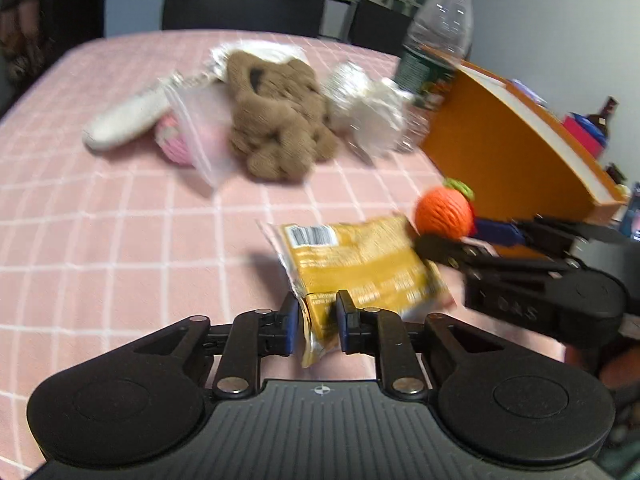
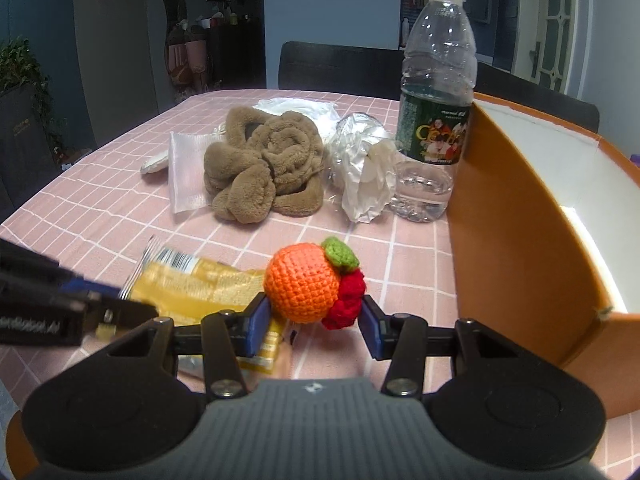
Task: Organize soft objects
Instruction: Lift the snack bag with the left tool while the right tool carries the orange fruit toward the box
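Soft things crowd my pink checked tablecloth: my left gripper has its blue pads closed on the near edge of a yellow snack packet, which lies in front of me. My right gripper holds a crocheted orange with a green leaf and red part, fingers touching both its sides, just beside the orange box. Farther back sit a brown plush, a crumpled white bag and, touching it, a water bottle.
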Action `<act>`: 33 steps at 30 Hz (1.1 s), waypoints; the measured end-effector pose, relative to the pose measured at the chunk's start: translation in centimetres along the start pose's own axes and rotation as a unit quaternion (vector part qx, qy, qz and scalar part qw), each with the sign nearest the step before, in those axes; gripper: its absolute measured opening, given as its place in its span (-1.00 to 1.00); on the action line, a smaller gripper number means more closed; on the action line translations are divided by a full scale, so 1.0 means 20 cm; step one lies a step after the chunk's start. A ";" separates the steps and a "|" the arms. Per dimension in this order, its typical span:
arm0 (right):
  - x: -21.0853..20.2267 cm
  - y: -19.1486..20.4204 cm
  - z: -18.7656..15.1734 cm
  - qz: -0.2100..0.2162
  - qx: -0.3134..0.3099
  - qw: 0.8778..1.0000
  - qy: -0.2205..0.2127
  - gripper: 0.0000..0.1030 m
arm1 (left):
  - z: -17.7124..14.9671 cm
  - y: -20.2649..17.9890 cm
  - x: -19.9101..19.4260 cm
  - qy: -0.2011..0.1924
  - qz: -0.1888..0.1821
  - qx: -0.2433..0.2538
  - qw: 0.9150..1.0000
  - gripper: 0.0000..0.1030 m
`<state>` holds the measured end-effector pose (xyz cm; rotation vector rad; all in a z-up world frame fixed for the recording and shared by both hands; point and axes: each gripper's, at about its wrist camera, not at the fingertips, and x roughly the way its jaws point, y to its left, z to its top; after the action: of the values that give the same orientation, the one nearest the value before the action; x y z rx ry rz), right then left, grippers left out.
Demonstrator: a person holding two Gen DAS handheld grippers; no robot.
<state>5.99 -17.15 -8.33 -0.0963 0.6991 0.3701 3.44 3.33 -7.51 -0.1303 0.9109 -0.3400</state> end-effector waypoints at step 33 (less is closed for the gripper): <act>-0.01 -0.09 -0.04 0.038 0.040 0.996 0.070 -0.16 | 0.19 -0.28 0.31 0.133 -0.060 0.360 0.922 0.97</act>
<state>5.96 -18.98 -8.80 -0.0199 0.8567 0.4114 8.66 -4.15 -8.39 0.5538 0.9946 -0.8010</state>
